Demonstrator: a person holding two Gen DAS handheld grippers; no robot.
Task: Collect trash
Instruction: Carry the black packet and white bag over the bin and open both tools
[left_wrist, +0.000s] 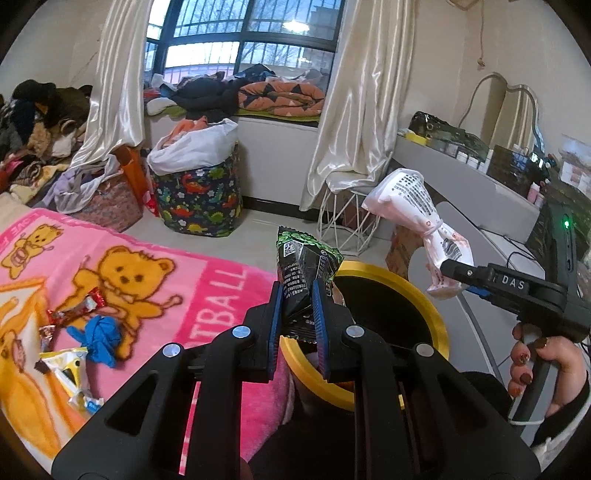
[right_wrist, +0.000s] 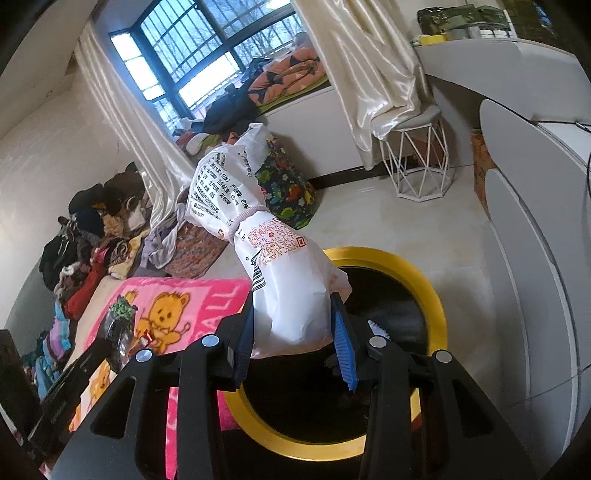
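Note:
My left gripper (left_wrist: 297, 291) is shut on a black and green snack wrapper (left_wrist: 301, 264), held just over the near left rim of a yellow-rimmed black bin (left_wrist: 437, 321). My right gripper (right_wrist: 295, 314) is shut on a white printed plastic bag (right_wrist: 266, 243) tied with a hair band, held above the bin (right_wrist: 432, 291). The right gripper (left_wrist: 454, 271) and its bag (left_wrist: 410, 195) also show in the left wrist view, to the right of the bin. The left gripper's wrapper (right_wrist: 120, 319) shows at the left in the right wrist view.
On the pink bear blanket (left_wrist: 207, 280) lie a blue glove (left_wrist: 98, 334), a red wrapper (left_wrist: 77, 308) and yellow-white wrappers (left_wrist: 70, 369). A dinosaur-print bag (left_wrist: 197, 195), a white wire stool (left_wrist: 345, 218) and a grey dresser (left_wrist: 461, 188) stand around the bin.

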